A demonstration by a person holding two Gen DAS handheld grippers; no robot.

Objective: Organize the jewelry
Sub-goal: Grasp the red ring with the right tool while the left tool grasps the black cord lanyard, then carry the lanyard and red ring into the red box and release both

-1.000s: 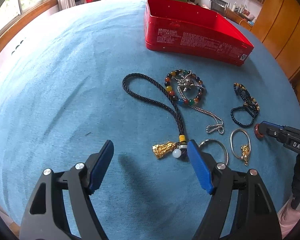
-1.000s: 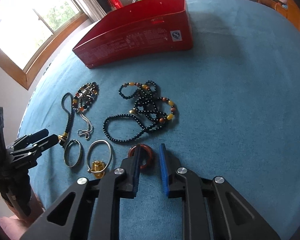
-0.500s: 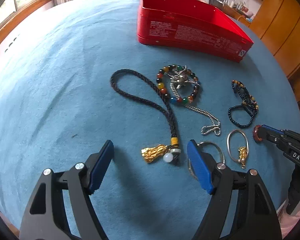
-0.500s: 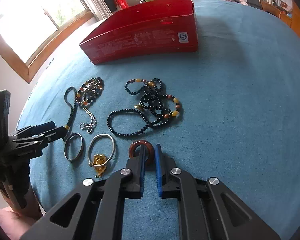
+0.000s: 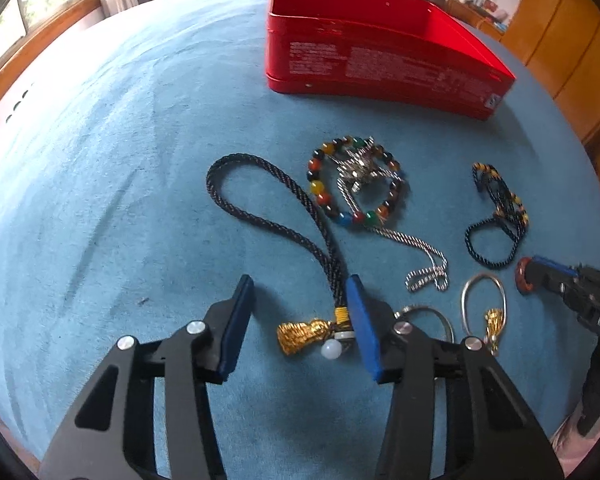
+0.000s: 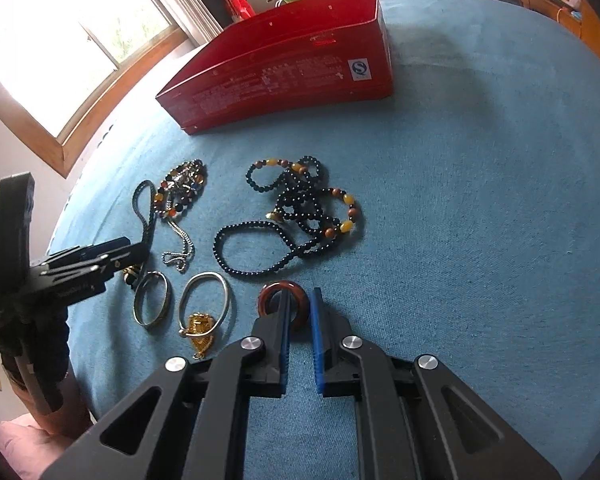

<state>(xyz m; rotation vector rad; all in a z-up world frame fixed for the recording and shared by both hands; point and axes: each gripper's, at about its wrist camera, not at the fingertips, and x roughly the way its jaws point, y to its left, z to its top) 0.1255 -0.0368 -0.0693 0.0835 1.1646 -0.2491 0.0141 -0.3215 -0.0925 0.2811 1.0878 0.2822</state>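
Blue cloth (image 5: 100,160) carries the jewelry. The left gripper (image 5: 300,292), jaws just closing and not yet touching, straddles the braided cord's (image 5: 260,216) gold charm (image 5: 300,334). Rightward, the right gripper (image 6: 300,304) is clenched on a reddish-brown ring (image 6: 296,292), in front of the red tin (image 6: 284,76).

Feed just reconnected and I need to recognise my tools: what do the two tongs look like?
Both the left tongs and right tongs match: black angular plastic arms with silver round rivets and flat blue ribbed pads. The right one's side carries white "DAS" lettering.
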